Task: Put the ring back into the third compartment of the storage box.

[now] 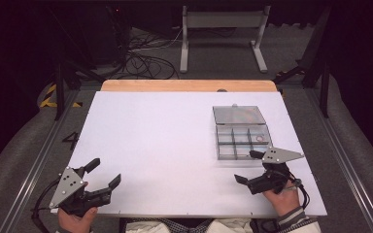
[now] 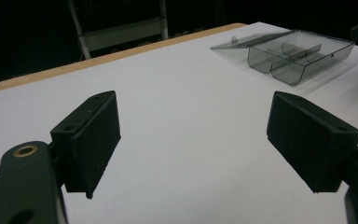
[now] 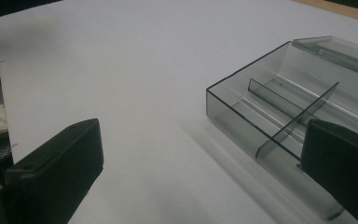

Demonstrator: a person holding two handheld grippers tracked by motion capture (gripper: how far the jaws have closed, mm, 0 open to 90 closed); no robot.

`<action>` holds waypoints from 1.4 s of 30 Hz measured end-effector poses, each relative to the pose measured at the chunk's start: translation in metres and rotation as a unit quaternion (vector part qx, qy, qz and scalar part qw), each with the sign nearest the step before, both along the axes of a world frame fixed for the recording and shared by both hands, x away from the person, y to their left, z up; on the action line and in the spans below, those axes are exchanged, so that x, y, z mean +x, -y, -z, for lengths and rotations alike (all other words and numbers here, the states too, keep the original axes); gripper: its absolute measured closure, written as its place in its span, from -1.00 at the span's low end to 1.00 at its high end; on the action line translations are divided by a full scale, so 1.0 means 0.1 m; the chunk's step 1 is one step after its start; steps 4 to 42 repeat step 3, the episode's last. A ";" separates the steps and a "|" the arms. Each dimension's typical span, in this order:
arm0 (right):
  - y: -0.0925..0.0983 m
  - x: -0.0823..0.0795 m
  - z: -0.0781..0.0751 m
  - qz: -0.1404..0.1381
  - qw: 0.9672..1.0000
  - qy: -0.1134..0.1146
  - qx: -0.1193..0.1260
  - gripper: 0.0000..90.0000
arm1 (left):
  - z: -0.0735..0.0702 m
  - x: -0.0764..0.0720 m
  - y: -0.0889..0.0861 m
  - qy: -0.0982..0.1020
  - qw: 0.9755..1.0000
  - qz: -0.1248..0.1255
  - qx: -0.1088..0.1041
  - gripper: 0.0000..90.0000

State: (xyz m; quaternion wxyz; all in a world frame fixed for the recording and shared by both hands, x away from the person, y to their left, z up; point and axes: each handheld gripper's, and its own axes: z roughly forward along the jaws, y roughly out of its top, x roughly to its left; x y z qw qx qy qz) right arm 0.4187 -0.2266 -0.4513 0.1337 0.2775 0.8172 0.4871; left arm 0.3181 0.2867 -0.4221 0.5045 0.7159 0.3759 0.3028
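On the right half of the white table (image 1: 150, 145), toward the far side: a smoky clear compartment box (image 1: 217, 143). Lies flat with its lid (image 1: 238, 115) swung back onto the table beyond it, probably so as to leave every cell open from above. Holds one small pale ring-like item (image 1: 261, 139) in a right-hand cell; too small to name. Looks otherwise bare in the near cells, as seen through the wall in the right gripper view (image 3: 242, 116).

At the near right, just beside the box's near edge: the right gripper (image 1: 247, 166). Hovers with jaws spread wide and nothing between them. Points toward the near left corner of the box, one jaw overlapping the wall in its own view (image 3: 200, 172). Seems poised this close for a reach into a cell or a steadying hold on the wall.

At the near left corner, well apart from the box: the left gripper (image 1: 105, 171). Gapes just as wide, gripping nothing. Aims across bare table toward the box far off to the right (image 2: 298, 58), jaws low over the surface (image 2: 193, 135). Reads as parked out of the way, ready to assist.

Nothing lifted yet; likely the very start of work on the box.
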 end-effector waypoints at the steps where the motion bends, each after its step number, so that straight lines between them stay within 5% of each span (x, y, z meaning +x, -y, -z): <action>1: -0.01 0.00 0.02 -0.002 1.000 -0.004 0.000 -1.00 | 0.00 0.00 0.00 0.000 1.000 0.000 -0.001 -0.60; 3: -0.02 0.00 0.04 -0.004 1.000 -0.004 -0.014 -1.00 | 0.00 0.00 0.00 0.000 1.000 0.000 0.001 -0.60; 42: -0.02 0.00 0.04 -0.004 1.000 -0.004 -0.014 -1.00 | 0.00 0.00 0.00 0.000 1.000 0.000 0.001 -0.60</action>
